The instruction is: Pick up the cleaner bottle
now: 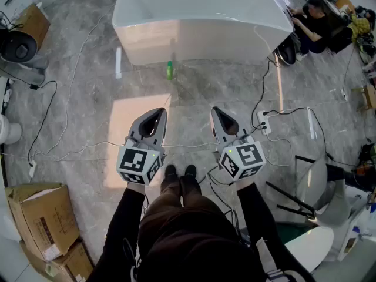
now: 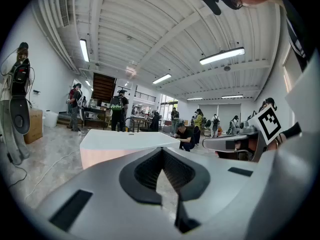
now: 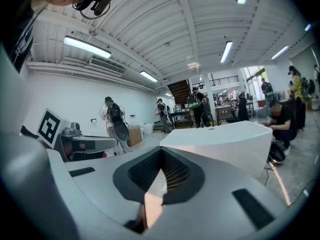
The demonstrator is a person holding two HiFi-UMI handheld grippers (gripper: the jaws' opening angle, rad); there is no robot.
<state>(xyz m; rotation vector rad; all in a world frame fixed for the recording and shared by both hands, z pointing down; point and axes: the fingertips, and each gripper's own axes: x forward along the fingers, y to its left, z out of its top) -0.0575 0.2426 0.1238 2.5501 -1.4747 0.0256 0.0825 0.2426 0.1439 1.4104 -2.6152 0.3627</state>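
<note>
The green cleaner bottle (image 1: 169,70) is standing upright on the floor (image 1: 235,93), well ahead of the left claw (image 1: 160,111) and a bit off to the front-left of the right claw (image 1: 216,110). It's just in front of the white bathtub (image 1: 194,40). The 2 claws are side by side, both closed with nothing in them, nowhere near touching it.

Floor (image 1: 76,69): polished grey marble-look slabs, reflective. Tub (image 1: 194,43): smooth white, glossy. Left gripper (image 1: 157,113) and right gripper (image 1: 217,113): matt grey plastic shells, black ribbed pads (image 2: 145,173). Boxes (image 1: 41,222): matt brown cardboard.
</note>
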